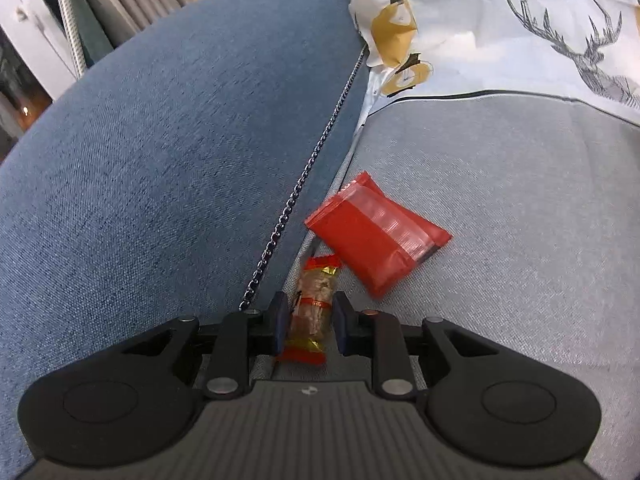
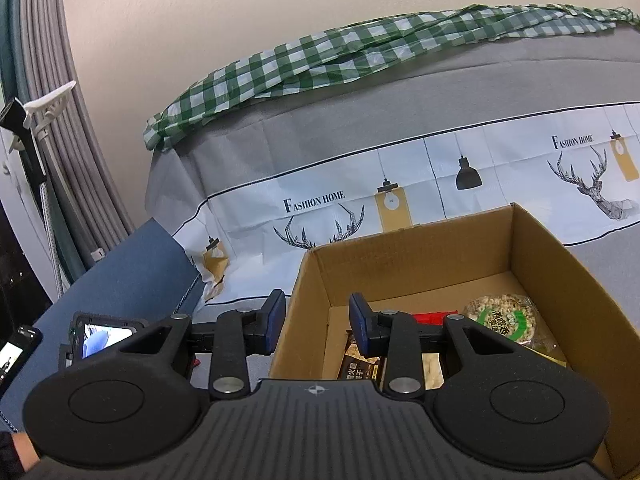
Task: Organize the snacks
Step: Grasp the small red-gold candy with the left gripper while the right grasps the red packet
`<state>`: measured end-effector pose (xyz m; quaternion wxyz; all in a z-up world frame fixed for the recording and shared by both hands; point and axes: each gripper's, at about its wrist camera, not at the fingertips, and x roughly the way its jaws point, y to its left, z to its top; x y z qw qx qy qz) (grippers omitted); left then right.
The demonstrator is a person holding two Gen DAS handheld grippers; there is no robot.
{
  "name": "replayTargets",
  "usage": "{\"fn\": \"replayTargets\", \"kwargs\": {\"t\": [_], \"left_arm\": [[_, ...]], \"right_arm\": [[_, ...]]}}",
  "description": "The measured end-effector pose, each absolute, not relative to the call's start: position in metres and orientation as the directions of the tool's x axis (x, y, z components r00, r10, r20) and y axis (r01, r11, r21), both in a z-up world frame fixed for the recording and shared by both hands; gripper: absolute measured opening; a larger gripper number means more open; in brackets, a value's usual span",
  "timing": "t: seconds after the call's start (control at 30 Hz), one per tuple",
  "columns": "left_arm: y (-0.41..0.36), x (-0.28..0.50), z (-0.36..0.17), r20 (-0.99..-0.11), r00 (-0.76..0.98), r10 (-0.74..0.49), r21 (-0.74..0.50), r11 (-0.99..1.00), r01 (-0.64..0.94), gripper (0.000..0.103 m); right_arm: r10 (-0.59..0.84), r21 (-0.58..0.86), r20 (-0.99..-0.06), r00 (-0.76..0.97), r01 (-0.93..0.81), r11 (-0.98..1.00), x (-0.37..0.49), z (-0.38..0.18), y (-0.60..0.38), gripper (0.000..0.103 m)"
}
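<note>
A small clear snack bar with red and gold ends (image 1: 312,312) lies on the grey sofa seat, between the fingers of my left gripper (image 1: 310,304). The jaws straddle it with a small gap on each side. A red snack pouch (image 1: 376,236) lies just beyond it on the seat. My right gripper (image 2: 318,312) is open, its fingers either side of the left wall of a cardboard box (image 2: 304,320). The box holds a round puffed-rice snack pack (image 2: 508,320), a brown packet (image 2: 360,360) and a red packet (image 2: 430,317).
A blue cushion (image 1: 160,160) with a dark chain (image 1: 304,184) along its edge lies left of the snacks. A deer-print cover (image 2: 400,200) drapes the sofa back, with a green checked cloth (image 2: 320,60) on top. The other gripper's screen (image 2: 104,338) shows at lower left.
</note>
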<state>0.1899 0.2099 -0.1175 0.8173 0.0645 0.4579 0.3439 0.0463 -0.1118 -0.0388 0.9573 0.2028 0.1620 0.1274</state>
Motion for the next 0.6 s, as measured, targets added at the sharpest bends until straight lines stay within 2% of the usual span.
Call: {"fn": "replayTargets", "kwargs": {"t": [0.07, 0.23, 0.37, 0.47, 0.6], "left_arm": [[0.215, 0.185, -0.114, -0.724, 0.346, 0.596, 0.383, 0.766, -0.517, 0.02], [0.226, 0.166, -0.103, -0.773, 0.364, 0.52, 0.281, 0.794, -0.539, 0.017], [0.235, 0.137, -0.085, -0.824, 0.409, 0.392, 0.103, 0.814, -0.571, 0.017], [0.234, 0.119, -0.084, -0.87, 0.424, 0.25, -0.029, 0.833, -0.552, 0.017], [0.231, 0.111, -0.084, -0.88, 0.42, 0.222, -0.04, 0.846, -0.531, 0.018]], "right_arm": [[0.31, 0.426, -0.263, 0.914, -0.178, 0.887, 0.048, -0.039, -0.109, 0.037], [0.314, 0.415, -0.268, 0.911, -0.185, 0.891, 0.05, -0.039, -0.098, 0.037], [0.32, 0.407, -0.266, 0.909, -0.195, 0.892, 0.049, -0.039, -0.085, 0.037], [0.334, 0.405, -0.264, 0.905, -0.21, 0.89, 0.047, -0.038, -0.076, 0.037], [0.354, 0.392, -0.263, 0.898, -0.236, 0.889, 0.044, -0.037, -0.065, 0.037]]}}
